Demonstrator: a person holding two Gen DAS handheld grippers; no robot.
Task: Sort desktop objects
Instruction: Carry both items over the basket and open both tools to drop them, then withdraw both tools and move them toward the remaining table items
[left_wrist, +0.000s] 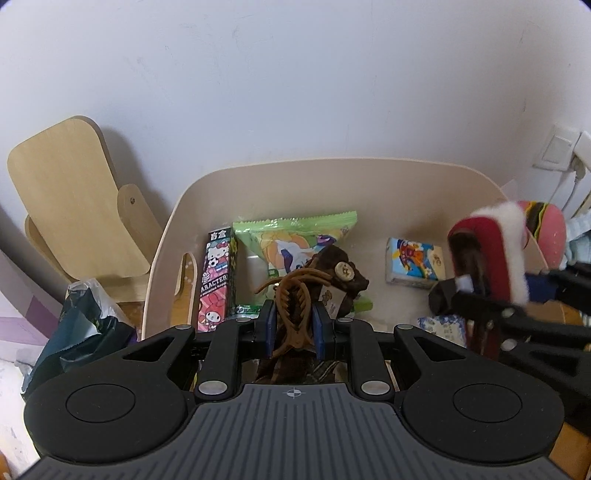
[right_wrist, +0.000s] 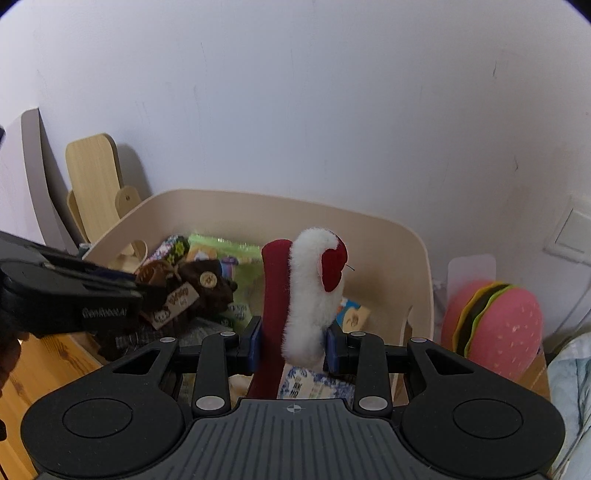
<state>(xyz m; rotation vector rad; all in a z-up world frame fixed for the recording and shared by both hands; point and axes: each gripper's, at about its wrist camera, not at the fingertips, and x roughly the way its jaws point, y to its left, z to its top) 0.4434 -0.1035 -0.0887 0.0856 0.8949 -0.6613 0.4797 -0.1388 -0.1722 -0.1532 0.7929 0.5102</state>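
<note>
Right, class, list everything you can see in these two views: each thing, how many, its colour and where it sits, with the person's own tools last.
rounded plastic bin: one, beige, against wall
cartoon-print carton: one, black and pink, in bin, left
snack packet: one, green, in bin
small picture box: one, blue and yellow, in bin, right
plush burger: one, pink, right of bin
wooden stand: one, pale, left of bin
claw hair clip: one, brown, in left gripper
fluffy headband: one, red and white, in right gripper

Snack packets crowding bin floor
</note>
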